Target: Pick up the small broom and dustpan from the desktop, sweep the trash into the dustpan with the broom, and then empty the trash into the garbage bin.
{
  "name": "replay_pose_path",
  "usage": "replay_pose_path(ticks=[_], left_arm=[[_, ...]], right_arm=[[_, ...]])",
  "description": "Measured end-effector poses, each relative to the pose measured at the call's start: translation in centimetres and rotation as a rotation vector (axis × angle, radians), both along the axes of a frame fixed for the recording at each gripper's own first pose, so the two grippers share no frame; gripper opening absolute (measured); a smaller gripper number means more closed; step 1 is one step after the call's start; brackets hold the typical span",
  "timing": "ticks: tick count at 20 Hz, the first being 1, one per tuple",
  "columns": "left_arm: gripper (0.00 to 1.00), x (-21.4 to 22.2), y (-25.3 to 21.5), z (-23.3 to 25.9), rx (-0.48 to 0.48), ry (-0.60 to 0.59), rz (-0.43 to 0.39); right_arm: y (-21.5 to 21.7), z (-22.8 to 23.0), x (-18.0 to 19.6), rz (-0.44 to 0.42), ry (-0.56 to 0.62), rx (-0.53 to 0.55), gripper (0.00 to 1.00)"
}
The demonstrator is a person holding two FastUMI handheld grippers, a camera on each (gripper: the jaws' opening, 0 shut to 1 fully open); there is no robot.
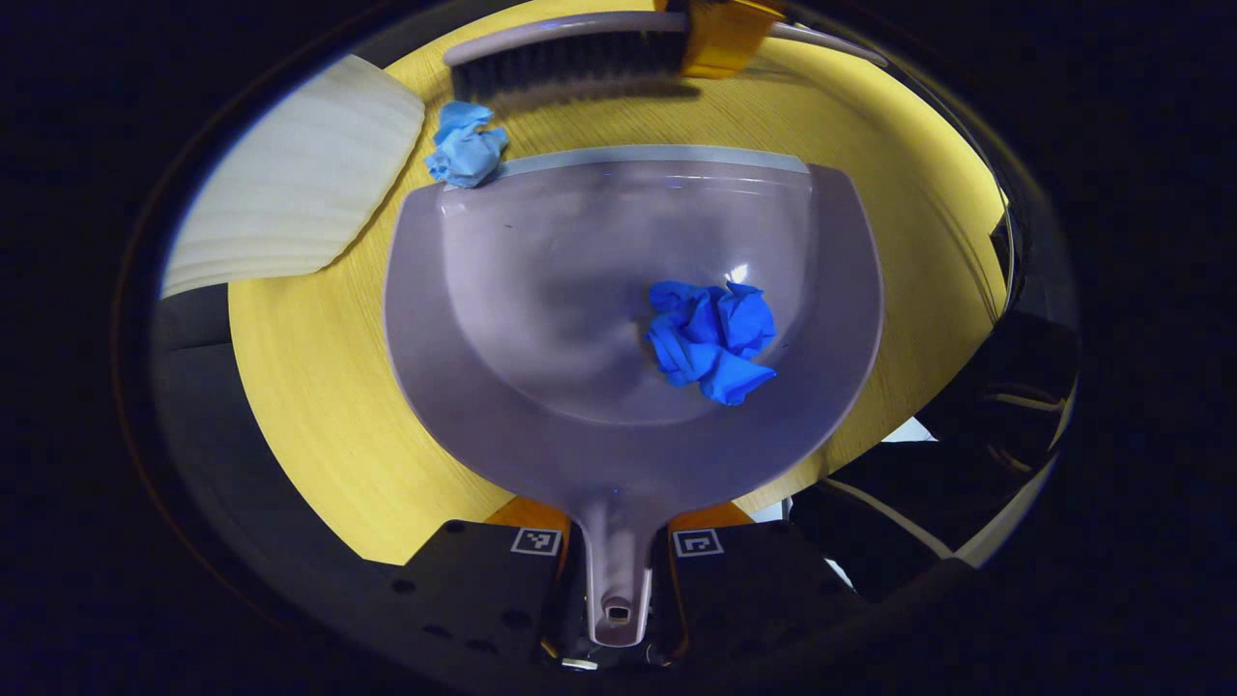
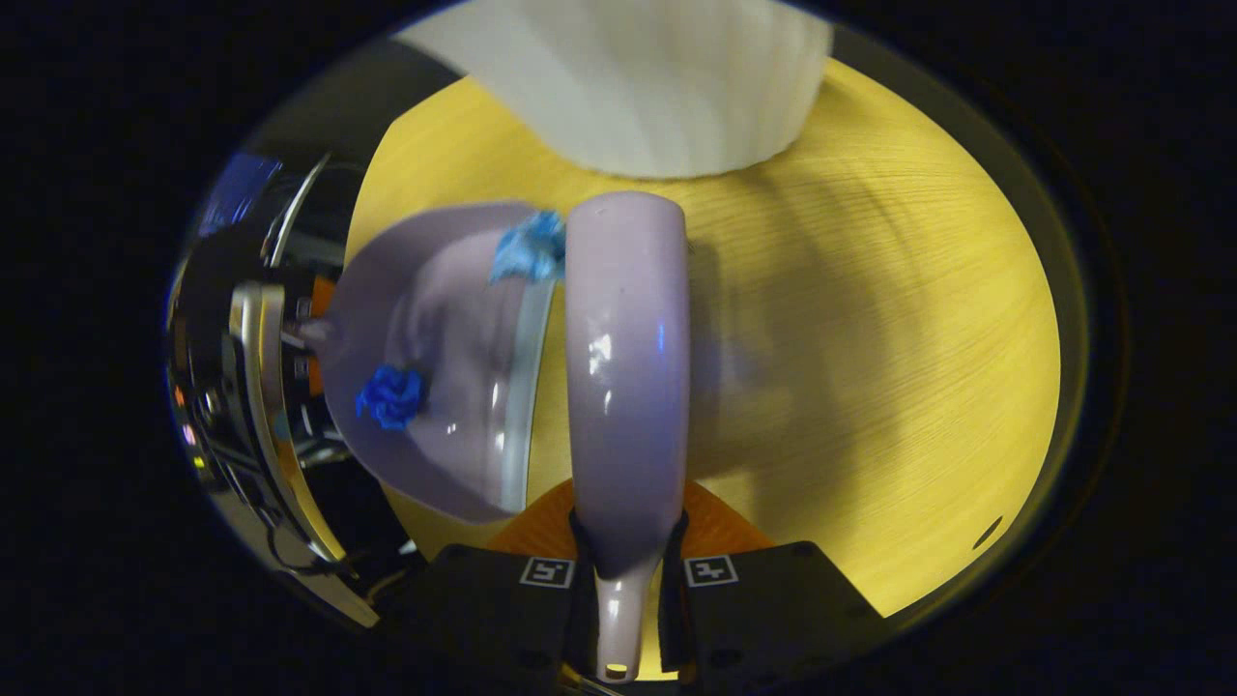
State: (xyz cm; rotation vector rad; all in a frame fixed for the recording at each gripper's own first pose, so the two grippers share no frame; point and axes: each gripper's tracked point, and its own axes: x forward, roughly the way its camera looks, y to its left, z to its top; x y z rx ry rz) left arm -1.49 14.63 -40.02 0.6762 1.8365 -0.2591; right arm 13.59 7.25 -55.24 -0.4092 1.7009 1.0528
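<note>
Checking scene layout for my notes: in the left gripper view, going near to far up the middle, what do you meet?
Left gripper → dustpan handle → dark blue paper wad → dustpan lip → light blue paper wad → broom.

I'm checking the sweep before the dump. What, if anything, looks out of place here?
One piece is off: the light blue paper wad sits at the corner of the dustpan lip, not yet inside, with the broom just beyond it. The dark blue paper wad already lies in the pan. Nothing looks damaged.
</note>
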Motion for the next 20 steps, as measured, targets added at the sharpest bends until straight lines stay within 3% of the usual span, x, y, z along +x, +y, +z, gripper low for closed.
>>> replay_pose_path(ticks=[2, 4, 6, 9, 11, 13, 16, 20], left_arm=[[0.25, -0.1, 0.3, -0.1, 0.001, 0.002, -0.005], [0.26, 0.0, 0.1, 0.0, 0.001, 0.006, -0.007], [0.27, 0.2, 0.2, -0.2, 0.002, 0.006, -0.022], [0.25, 0.5, 0.6, -0.3, -0.001, -0.003, -0.052], [0.25, 0.9, 0.7, -0.5, -0.006, -0.031, -0.079], [0.25, 1.3, 0.7, -1.0, -0.023, -0.094, -0.108], [0.26, 1.7, -0.3, -0.5, -0.085, -0.239, -0.101], [0.26, 3.6, -1.9, 2.4, -0.172, -0.420, -0.059]], right_arm=[[0.6, -0.7, 0.3, 0.011, 0.009, -0.034, 0.26], [0.3, -1.7, -0.4, 0.088, 0.009, -0.054, 0.26], [1.2, -0.7, -1.1, 0.102, 0.055, -0.016, 0.27], [0.7, 0.7, -2.2, 0.216, 0.096, 0.025, 0.27], [0.8, 1.0, -2.5, 0.223, 0.130, 0.060, 0.26], [0.8, 1.6, -1.4, 0.158, 0.095, 0.101, 0.27], [0.0, 4.2, 1.7, -0.041, -0.030, 0.191, 0.27], [-3.0, 13.8, 6.2, -0.343, -0.299, 0.337, 0.27]])
